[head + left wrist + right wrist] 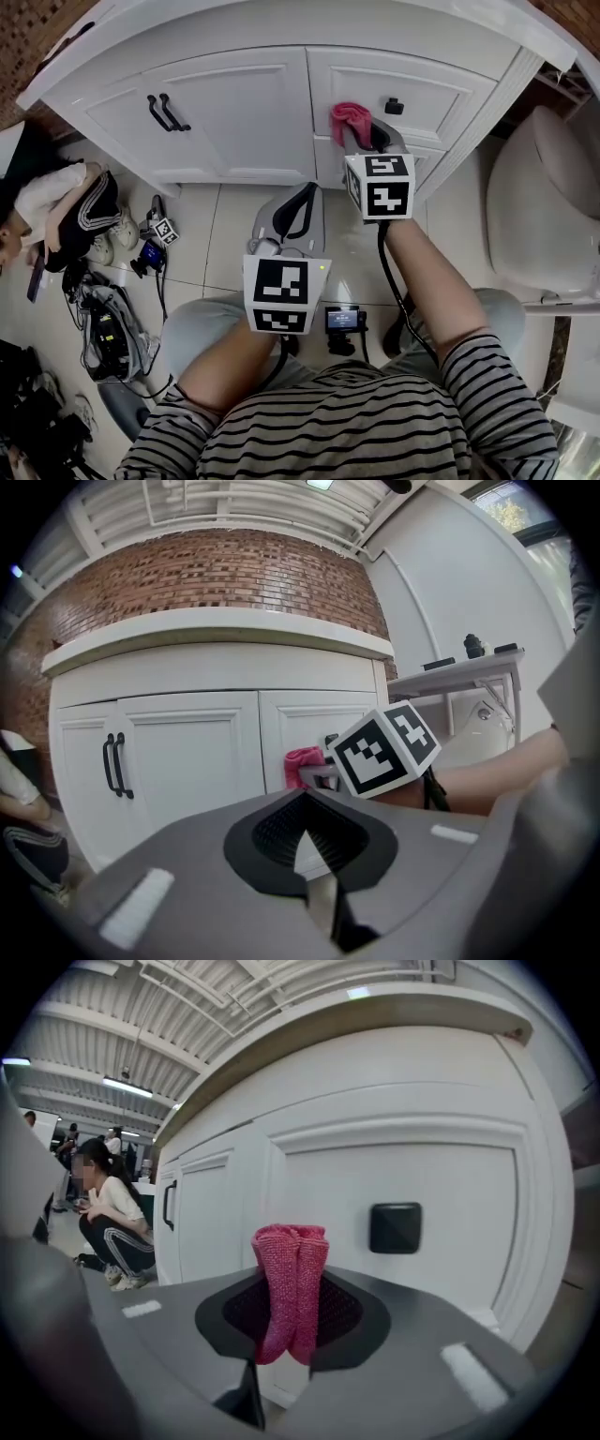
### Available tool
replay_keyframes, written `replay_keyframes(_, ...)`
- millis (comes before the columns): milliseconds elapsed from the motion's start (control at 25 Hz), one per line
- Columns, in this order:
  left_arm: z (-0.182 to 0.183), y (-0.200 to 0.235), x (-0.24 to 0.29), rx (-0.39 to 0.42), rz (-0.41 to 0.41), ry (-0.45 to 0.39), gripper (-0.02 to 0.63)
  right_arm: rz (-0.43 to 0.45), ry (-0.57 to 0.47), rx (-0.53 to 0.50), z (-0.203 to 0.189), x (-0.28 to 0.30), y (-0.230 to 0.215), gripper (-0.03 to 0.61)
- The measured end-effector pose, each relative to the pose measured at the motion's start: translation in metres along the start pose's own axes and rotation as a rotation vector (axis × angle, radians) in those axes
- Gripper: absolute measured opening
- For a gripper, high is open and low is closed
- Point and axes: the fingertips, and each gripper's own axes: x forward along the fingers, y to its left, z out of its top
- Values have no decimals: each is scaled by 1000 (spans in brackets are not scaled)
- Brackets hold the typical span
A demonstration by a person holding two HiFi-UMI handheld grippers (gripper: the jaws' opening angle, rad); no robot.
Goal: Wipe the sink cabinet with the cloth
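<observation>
Right gripper: jaws clamped on pink cloth.
Cloth: at sink cabinet drawer front, 9 o'clock of black knob; contact unclear.
Left gripper: jaws together, empty, 6 o'clock of cloth.
Progress: wiping apparently early; door fronts likely left.

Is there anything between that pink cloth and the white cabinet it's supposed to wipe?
Nothing visible does. The right tool grips the pink cloth, facing the bare drawer front; the black knob sits off to one side.

Right tongs extended forward, clamped on cloth; left tongs held back, jaws together, empty.
</observation>
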Motion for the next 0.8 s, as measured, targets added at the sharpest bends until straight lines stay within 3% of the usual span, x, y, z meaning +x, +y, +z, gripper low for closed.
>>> replay_keyframes(560, -5, -21, 9, 31, -35, 22, -6, -245, 30, 51, -32, -72, -143, 94)
replay_keyframes(800, -7, -22, 8, 23, -34, 27, -8, -315, 42, 31, -42, -91, -158, 92)
